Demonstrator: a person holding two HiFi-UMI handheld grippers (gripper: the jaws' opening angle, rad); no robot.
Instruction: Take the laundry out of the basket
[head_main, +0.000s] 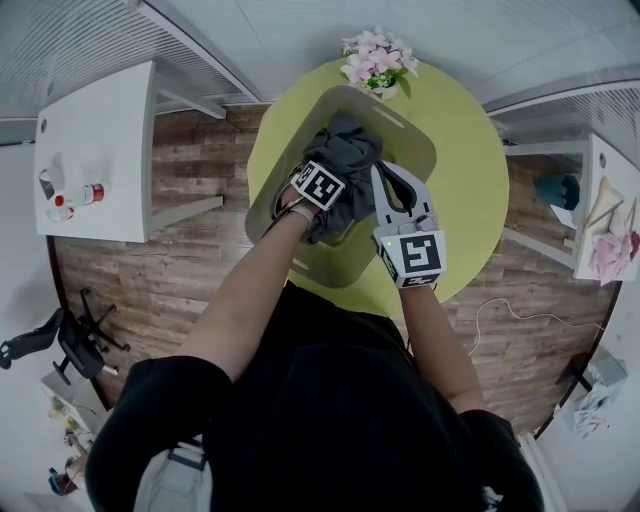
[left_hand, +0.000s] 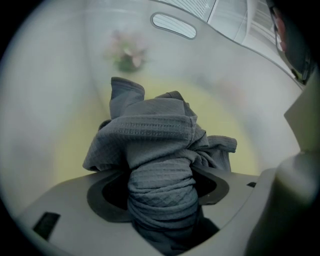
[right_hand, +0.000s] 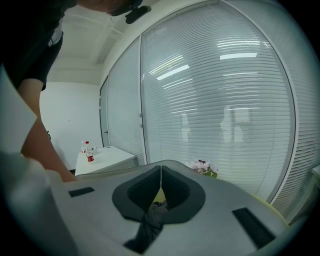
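Across the brown wood floor (head_main: 180, 270), a round yellow-green table (head_main: 470, 170) fills the middle of the head view. It is flanked by a white side table (head_main: 95, 150) at the left and another white surface (head_main: 598, 200) piled with pink fabric at the right. Slatted blinds close off the far side.

On the round table stands a pale grey laundry basket (head_main: 410, 135). Its walls rise all round the dark grey cloth (head_main: 350, 160), which is still inside it. The person's two bare forearms reach over the near rim.

The left gripper (left_hand: 161, 197) is down in the basket. Its jaws stand far apart and are packed with a thick, creased wad of the cloth, which bulges up from between them and blocks most of what lies ahead. Only the basket's curved wall and a handle slot (left_hand: 174, 26) show past it.

The right gripper (right_hand: 161, 175) sits above the basket's near right side, just beside the left one. Its jaw tips are together, and a thin strip of the same cloth is pinched lower down between them.

A pot of pink flowers (head_main: 378, 62) stands on the table just behind the basket's far rim. A black office chair (head_main: 70, 340) is on the floor at the left, well apart from the table, and a thin pale cable (head_main: 500, 310) trails across the boards at the right. Smallest, a few bottles (head_main: 80, 195), one with a red label, stand on the white side table.
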